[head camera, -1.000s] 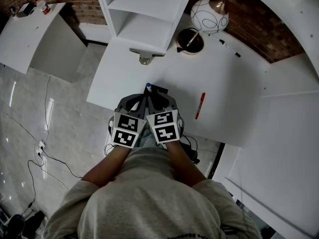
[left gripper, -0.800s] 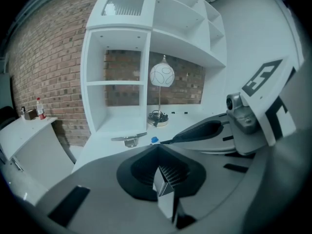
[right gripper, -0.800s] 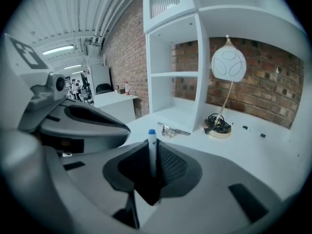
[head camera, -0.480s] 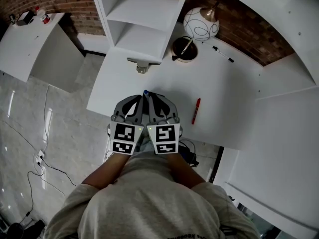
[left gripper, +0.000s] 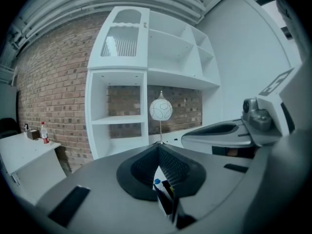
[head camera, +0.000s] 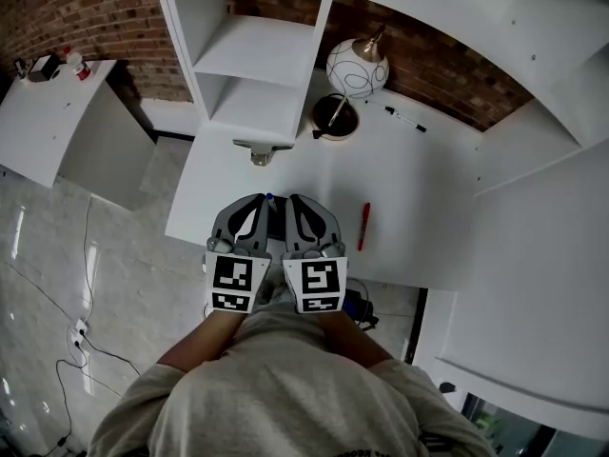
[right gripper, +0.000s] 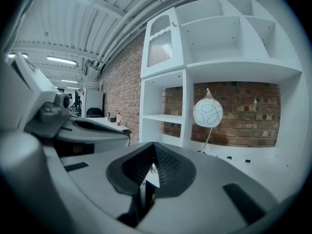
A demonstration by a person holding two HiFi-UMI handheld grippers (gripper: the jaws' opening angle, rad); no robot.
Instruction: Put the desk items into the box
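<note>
My left gripper (head camera: 255,200) and right gripper (head camera: 298,199) lie side by side at the white desk's (head camera: 419,198) front edge, both shut with nothing gripped. Between their tips shows the blue cap (head camera: 269,197) of a pen. In the left gripper view, the gap under the shut tips (left gripper: 158,146) shows that blue-capped pen (left gripper: 156,182) standing in a small black box (left gripper: 168,195). In the right gripper view the jaws (right gripper: 153,145) meet the same way. A red marker (head camera: 364,225) lies to the right of my right gripper. A black marker (head camera: 404,119) lies far back.
A white shelf unit (head camera: 249,55) stands at the desk's back left, with a metal clip (head camera: 259,150) in front of it. A round dark dish (head camera: 335,115) and a globe lamp (head camera: 357,68) sit at the back. A white side table (head camera: 43,112) stands far left.
The grippers have straightened to lie parallel and slid forward on either side of the blue-capped pen, covering the black box. The head view has tilted up, showing more shelf and brick wall.
</note>
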